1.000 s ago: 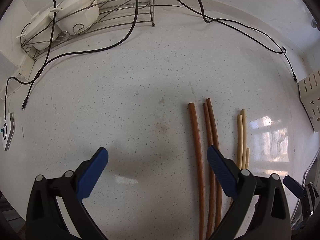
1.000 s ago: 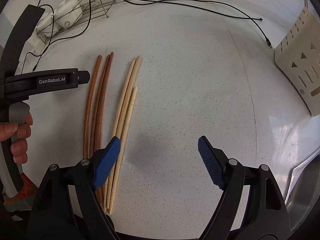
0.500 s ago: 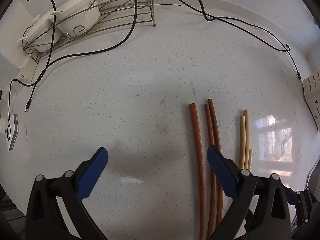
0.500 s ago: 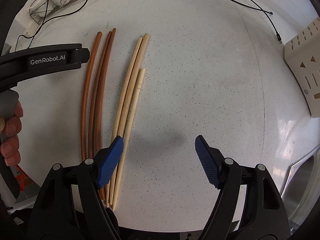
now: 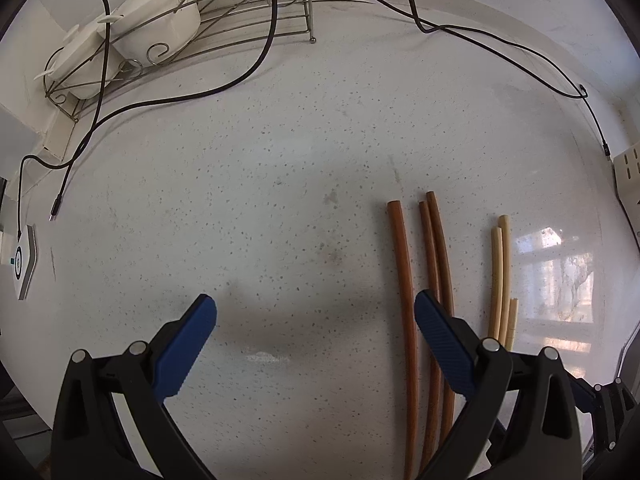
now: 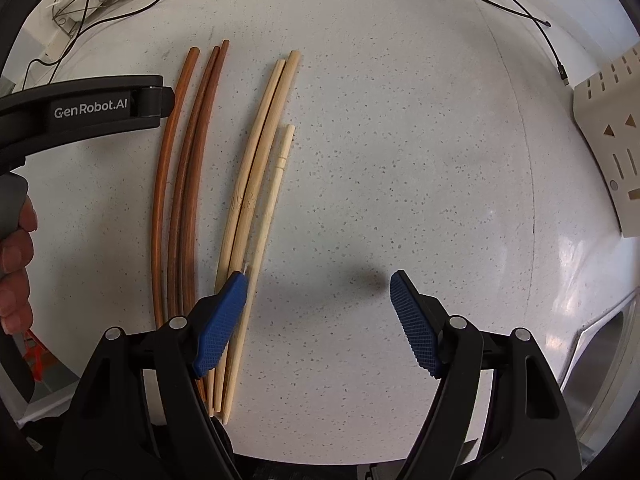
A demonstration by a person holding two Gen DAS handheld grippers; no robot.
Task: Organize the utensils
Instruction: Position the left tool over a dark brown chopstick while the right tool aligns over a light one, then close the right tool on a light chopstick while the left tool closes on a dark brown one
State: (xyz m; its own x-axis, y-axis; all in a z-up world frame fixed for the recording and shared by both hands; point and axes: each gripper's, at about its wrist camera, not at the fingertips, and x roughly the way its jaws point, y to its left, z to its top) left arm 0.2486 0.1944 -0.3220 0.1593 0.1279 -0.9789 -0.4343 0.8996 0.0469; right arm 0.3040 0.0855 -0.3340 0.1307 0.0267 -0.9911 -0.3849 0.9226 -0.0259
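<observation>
Both point steeply down at the worktop: left gripper [image 5: 315, 320] spread wide, empty; right gripper [image 6: 318, 290] empty, its jaws having just narrowed slightly.

Place: a home kitchen is shown.
Signs: speckled counter [image 5: 280, 184], wire dish rack [image 5: 240, 12] with white pots [image 5: 160, 20], sink [image 6: 600, 360], chopsticks [image 6: 256, 184].

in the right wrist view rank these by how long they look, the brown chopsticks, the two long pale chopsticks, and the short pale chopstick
1. Brown chopsticks and the two long pale chopsticks: alike in length, both partly hidden behind the right claw, so unranked.
2. Short pale chopstick: plainly shortest; its far end stops well short of the others.
</observation>
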